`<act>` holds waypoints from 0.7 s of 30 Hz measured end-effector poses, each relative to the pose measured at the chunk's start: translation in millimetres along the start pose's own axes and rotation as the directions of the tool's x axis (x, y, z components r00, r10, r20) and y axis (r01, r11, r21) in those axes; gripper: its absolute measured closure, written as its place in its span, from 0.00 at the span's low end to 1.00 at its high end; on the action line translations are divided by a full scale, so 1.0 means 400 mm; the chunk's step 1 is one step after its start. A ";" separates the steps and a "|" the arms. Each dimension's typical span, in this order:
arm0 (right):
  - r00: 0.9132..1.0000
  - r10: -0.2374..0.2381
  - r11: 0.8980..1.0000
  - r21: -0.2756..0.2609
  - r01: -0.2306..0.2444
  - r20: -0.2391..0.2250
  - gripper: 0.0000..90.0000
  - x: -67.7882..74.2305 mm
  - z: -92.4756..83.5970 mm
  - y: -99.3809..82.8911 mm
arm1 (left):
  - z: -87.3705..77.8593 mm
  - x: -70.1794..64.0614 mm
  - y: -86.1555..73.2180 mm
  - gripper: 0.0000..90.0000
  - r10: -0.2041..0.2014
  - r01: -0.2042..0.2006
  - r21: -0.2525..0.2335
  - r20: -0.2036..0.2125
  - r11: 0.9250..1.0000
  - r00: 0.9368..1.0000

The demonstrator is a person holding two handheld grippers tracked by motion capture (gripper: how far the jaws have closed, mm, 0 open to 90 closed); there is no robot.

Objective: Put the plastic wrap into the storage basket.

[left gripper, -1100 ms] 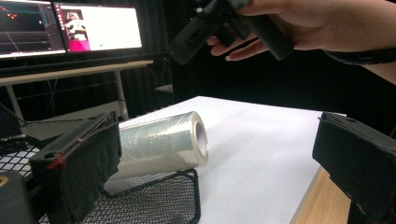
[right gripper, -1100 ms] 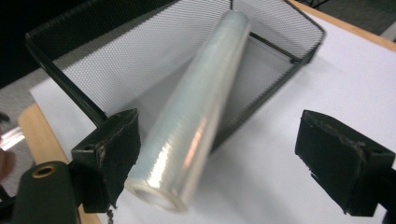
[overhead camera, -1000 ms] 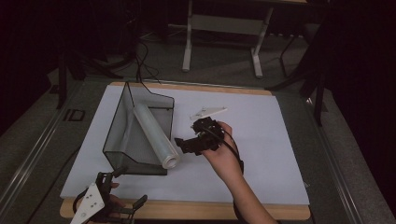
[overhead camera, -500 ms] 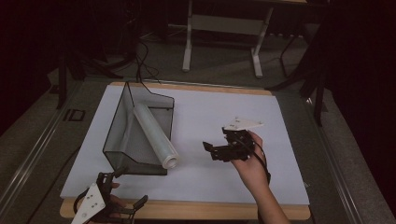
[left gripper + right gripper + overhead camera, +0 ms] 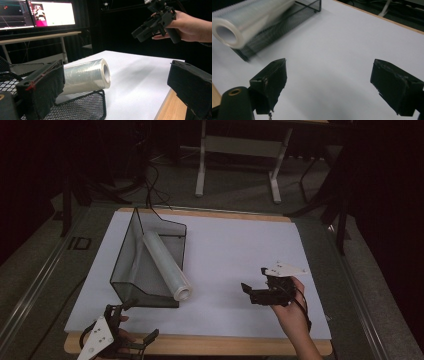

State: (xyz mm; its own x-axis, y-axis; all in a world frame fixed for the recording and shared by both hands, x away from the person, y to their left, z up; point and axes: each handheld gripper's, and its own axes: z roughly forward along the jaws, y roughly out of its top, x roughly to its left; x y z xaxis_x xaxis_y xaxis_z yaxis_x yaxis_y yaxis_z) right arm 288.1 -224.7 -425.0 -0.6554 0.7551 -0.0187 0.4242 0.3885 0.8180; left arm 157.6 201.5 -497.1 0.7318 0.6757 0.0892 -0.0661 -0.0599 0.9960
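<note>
A roll of clear film (image 5: 165,266) lies slanted in a black mesh basket (image 5: 131,262), its near end sticking out over the basket's low front lip. My right gripper (image 5: 254,281) hovers over the white sheet to the right of the roll, well apart from it, jaws open and empty. In the right gripper view the gripper (image 5: 332,82) looks across bare sheet toward the roll (image 5: 244,20) and basket (image 5: 294,15). My left gripper (image 5: 140,320) rests at the table's front edge, open and empty. In the left gripper view the roll (image 5: 85,75) lies ahead between its wide jaws (image 5: 115,82).
A white sheet (image 5: 235,245) covers the wooden table (image 5: 210,345). Behind the table stand a white frame (image 5: 236,145) and cables on the floor (image 5: 150,190). Lit monitors (image 5: 37,13) stand on a desk beyond the basket (image 5: 82,105). The other hand's gripper (image 5: 152,23) hangs at upper right.
My right hand has drawn away from the roll's near end, moving right and toward the front of the table, a little lower. The roll stays in the basket. The left gripper has kept still.
</note>
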 end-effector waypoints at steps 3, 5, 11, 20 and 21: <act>1.000 0.006 1.000 -0.008 -0.006 0.024 0.15 -0.016 -0.014 -0.026 | 0.001 0.000 0.000 0.02 -0.004 0.004 0.001 0.000 1.000 1.000; 0.999 0.017 1.000 -0.016 -0.016 0.037 0.15 -0.028 -0.023 -0.043 | 0.001 0.000 -0.001 0.02 -0.002 0.002 0.003 0.000 1.000 1.000; 0.998 0.020 1.000 -0.025 -0.018 0.059 0.15 -0.060 -0.047 -0.087 | 0.005 0.000 -0.003 0.02 -0.004 0.004 0.007 0.002 1.000 1.000; 0.997 0.057 0.997 -0.061 -0.053 0.061 0.15 -0.088 -0.077 -0.135 | 0.004 0.001 -0.003 0.02 -0.003 0.003 0.007 0.001 1.000 1.000; 0.996 0.058 0.997 -0.057 -0.054 0.069 0.15 -0.090 -0.077 -0.141 | 0.004 0.001 -0.002 0.02 -0.004 0.004 0.007 0.000 1.000 1.000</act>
State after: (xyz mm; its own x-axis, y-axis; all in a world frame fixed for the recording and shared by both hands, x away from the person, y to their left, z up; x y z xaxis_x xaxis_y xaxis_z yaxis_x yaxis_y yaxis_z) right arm 268.4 -290.1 -452.9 -0.5846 0.8113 -0.0109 0.4229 0.3162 0.8492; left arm 159.0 200.8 -498.1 0.7321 0.6758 0.0856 -0.0589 -0.0624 0.9963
